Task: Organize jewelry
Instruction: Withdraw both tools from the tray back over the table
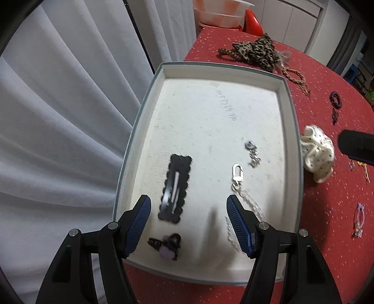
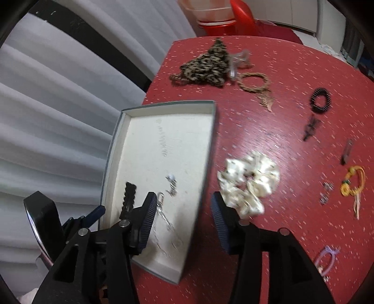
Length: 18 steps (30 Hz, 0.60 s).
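A shallow white box (image 1: 284, 110) lies on the red table. Inside it are a black scalloped hair clip (image 1: 175, 187), a silver chain with a clasp (image 1: 238, 174), a small silver charm (image 1: 252, 153) and a small black clip with a purple bit (image 1: 167, 245). My left gripper (image 1: 188, 201) hovers open over the box's near end, with the black hair clip below it and nothing between its pads. In the right wrist view my right gripper (image 2: 183, 196) is open and empty above the right wall of the box (image 2: 209, 145). The white scrunchie (image 2: 250, 182) lies just right of it.
On the red table (image 2: 280, 131) lie a leopard scrunchie (image 2: 208, 63), a braided cord bracelet (image 2: 256, 84), a black bead bracelet (image 2: 320, 100), a yellow tassel ornament (image 2: 350, 184), small silver pieces (image 2: 327, 191) and a purple hair tie (image 2: 326, 257). A grey curtain (image 1: 70, 117) hangs left; plastic tubs (image 1: 219, 14) stand behind.
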Available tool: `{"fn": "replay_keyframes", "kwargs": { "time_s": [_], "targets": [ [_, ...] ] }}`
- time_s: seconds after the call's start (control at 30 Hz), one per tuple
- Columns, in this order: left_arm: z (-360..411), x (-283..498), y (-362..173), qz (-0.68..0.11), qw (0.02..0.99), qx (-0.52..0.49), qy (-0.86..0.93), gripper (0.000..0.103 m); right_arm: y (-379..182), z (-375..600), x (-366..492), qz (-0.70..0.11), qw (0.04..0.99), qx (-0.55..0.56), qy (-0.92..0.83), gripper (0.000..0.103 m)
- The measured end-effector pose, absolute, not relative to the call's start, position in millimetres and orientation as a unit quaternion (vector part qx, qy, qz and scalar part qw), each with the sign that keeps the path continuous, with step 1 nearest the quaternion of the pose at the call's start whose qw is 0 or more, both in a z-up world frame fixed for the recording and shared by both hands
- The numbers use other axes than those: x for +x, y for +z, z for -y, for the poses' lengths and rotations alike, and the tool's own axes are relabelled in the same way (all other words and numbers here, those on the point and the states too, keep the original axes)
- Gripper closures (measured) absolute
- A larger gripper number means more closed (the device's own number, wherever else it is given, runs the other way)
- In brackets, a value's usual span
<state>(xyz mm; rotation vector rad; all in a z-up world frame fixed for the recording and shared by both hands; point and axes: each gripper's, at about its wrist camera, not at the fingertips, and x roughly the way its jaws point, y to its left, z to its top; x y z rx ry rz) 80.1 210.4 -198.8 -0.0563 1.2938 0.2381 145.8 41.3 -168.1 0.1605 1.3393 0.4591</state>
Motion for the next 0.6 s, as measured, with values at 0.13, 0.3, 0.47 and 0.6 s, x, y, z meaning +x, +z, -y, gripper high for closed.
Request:
{"fn": "replay_keyframes", "kwargs": {
  "time_s": [0.13, 0.3, 0.47, 0.6],
  "targets": [
    [-199, 71, -193, -0.6, 0.792, -0.02, 0.107, 0.005, -166, -15, 135, -0.619, 0.756, 0.088, 0.196, 0.048],
    [-180, 65, -188, -0.608, 0.788, -0.007, 0.089, 0.005, -167, 24, 121, -0.627, 0.753, 0.108, 0.168, 0.045],
    [-154, 67, -176, -0.604, 0.794, 0.012, 0.066, 0.003, -174, 70, 106, -0.636, 0.749, 0.13, 0.129, 0.045],
    [-131, 70, -165, -0.598, 0.8, 0.019, 0.045, 0.0, -177, 104, 94, -0.639, 0.748, 0.147, 0.102, 0.041]
  ]
}}
